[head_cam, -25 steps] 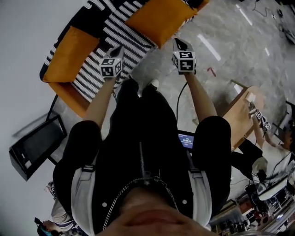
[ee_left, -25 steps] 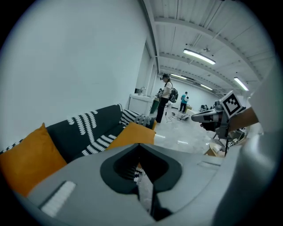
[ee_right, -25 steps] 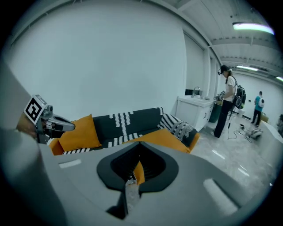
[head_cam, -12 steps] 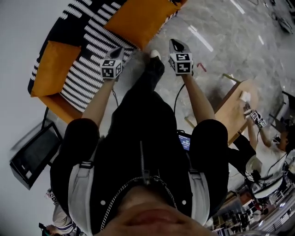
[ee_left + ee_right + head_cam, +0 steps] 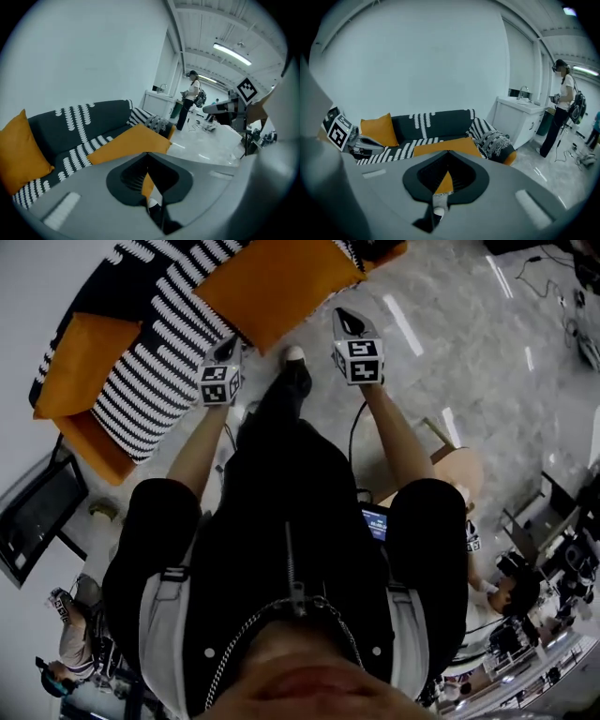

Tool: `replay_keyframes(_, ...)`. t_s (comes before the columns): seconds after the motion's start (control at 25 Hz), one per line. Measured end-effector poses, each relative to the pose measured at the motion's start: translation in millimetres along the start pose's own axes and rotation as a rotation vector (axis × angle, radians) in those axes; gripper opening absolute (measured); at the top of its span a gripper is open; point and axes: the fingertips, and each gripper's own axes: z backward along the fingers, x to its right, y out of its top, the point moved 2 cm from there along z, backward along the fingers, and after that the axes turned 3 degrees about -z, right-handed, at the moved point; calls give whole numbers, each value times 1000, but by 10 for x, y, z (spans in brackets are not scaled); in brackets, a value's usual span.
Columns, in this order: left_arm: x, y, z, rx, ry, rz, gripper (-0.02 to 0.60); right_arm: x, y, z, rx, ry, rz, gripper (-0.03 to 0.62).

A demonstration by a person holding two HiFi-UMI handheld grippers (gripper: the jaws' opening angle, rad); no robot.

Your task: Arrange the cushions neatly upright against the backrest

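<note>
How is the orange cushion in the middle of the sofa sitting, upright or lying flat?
Lying flat: the middle cushion rests broad face up on the seat, not leaning on the backrest.

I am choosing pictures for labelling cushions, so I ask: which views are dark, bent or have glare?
Head view: dim overall, with bright glare streaks on the floor. Left gripper view: strongly bent at the edges, dark corners, the ceiling lamp overexposed. Right gripper view: the same bending, but the sofa is evenly lit and sharp.

Both grippers [image 5: 289, 345] forward — jaws closed.
</note>
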Motion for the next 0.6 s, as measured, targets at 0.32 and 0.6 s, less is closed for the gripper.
replay_keyframes(0.32,21,184,-233,8,191,124,11,438,471,-386,-33,129,135,3)
replay_keyframes(0.6,118,-104,-219,-51,348,223,11,768,465,-759,-89,225,198,3)
